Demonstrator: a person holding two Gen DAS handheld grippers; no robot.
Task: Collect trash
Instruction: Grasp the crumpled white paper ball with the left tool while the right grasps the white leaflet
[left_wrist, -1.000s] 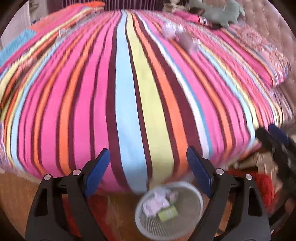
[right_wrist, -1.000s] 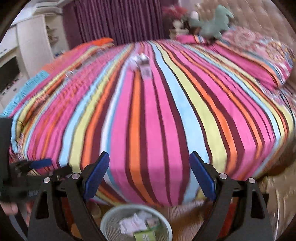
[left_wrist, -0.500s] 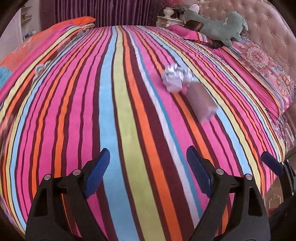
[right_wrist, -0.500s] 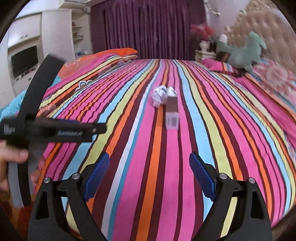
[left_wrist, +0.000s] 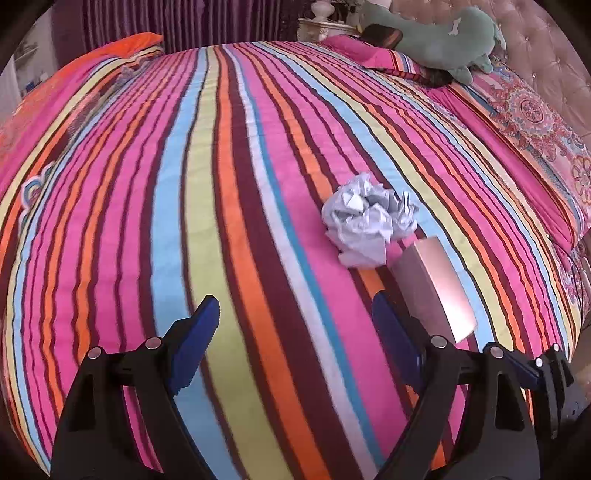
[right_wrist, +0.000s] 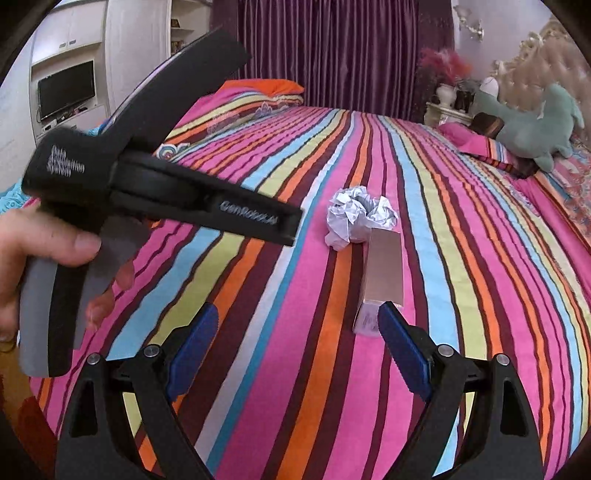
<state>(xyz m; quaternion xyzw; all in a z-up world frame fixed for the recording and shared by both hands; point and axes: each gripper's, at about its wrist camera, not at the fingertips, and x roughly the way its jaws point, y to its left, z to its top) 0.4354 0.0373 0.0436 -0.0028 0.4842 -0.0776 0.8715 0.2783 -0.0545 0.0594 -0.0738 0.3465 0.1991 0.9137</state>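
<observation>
A crumpled white paper ball (left_wrist: 367, 227) lies on the striped bedspread (left_wrist: 207, 206), touching a small pink box (left_wrist: 434, 286) lying flat just nearer me. Both show in the right wrist view too: the paper ball (right_wrist: 356, 218) and the pink box (right_wrist: 380, 273). My left gripper (left_wrist: 295, 332) is open and empty above the bed, the box by its right finger. My right gripper (right_wrist: 297, 334) is open and empty, its right fingertip just in front of the box's near end. The left gripper's body (right_wrist: 155, 184) and the hand holding it fill the left of the right wrist view.
A green plush toy (right_wrist: 532, 129) and pillows (left_wrist: 535, 122) lie at the headboard on the right. An orange pillow (right_wrist: 266, 88) sits at the far edge. Purple curtains (right_wrist: 343, 51), a nightstand with a vase (right_wrist: 447, 96) and a TV shelf (right_wrist: 66, 92) stand beyond the bed.
Both grippers have risen from the waste basket at the bed's foot and moved forward over the bed. The paper ball and box are now much closer. The basket has left view.
</observation>
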